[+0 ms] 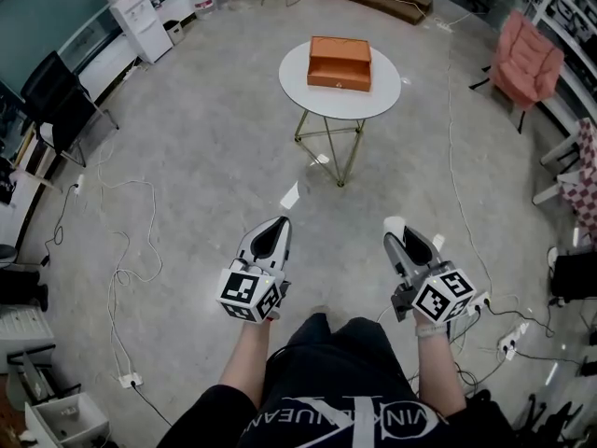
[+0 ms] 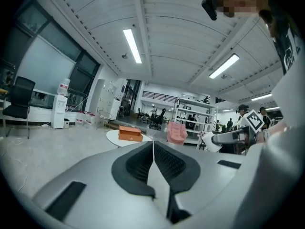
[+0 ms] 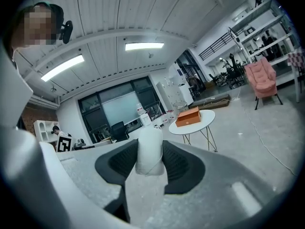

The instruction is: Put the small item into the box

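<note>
Small white item (image 3: 149, 149): soft-looking, kind unclear. It is pinched between the right gripper (image 3: 149, 157) jaws. The head view shows only its tip at the right gripper (image 1: 395, 228).

Left gripper (image 2: 153, 162): jaws pressed together, nothing between.

Orange box (image 1: 340, 63): sits mid-tabletop (image 1: 291, 78), well apart from both grippers and clear of the round rim.

Open floor (image 1: 205, 147) lies between, with cables (image 1: 121, 241) at the sides.
</note>
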Demonstrator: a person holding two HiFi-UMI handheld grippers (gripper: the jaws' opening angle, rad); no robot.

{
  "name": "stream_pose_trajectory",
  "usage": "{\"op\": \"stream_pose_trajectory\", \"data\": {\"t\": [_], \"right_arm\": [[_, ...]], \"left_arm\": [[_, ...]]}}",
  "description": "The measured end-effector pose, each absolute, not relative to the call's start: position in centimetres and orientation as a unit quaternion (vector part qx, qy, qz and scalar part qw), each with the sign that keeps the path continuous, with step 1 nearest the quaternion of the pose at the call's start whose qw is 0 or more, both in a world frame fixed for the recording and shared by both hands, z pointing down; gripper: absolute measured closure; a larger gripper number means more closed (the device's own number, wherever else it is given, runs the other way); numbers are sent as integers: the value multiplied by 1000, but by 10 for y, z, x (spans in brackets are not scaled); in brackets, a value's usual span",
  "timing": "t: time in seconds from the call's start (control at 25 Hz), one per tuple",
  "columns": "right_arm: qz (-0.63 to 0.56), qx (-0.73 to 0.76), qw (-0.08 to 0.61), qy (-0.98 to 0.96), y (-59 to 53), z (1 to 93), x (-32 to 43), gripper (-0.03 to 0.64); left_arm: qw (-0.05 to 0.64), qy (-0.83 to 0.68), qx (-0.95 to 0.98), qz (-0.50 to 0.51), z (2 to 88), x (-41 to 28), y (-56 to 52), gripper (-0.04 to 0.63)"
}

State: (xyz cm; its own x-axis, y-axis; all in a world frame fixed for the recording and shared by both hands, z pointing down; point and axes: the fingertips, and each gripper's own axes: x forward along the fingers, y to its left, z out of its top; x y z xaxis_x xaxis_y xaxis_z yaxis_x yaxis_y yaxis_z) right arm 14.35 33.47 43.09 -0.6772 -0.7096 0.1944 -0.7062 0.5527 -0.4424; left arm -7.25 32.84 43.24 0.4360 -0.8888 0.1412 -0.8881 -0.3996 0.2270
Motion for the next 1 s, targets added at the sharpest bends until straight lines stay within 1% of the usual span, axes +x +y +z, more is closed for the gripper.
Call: {"op": "stream_pose_trajectory", "data": {"t": [0.44,1.0], "right_arm": [[-269,-398,-3,877,298,444,131,451],[-280,-366,1,887,184,447,95,451]], "left_arm": [[151,-542,827,-2,450,-91,303,580],[155,-563,812,5,449,-122,206,580]]}}
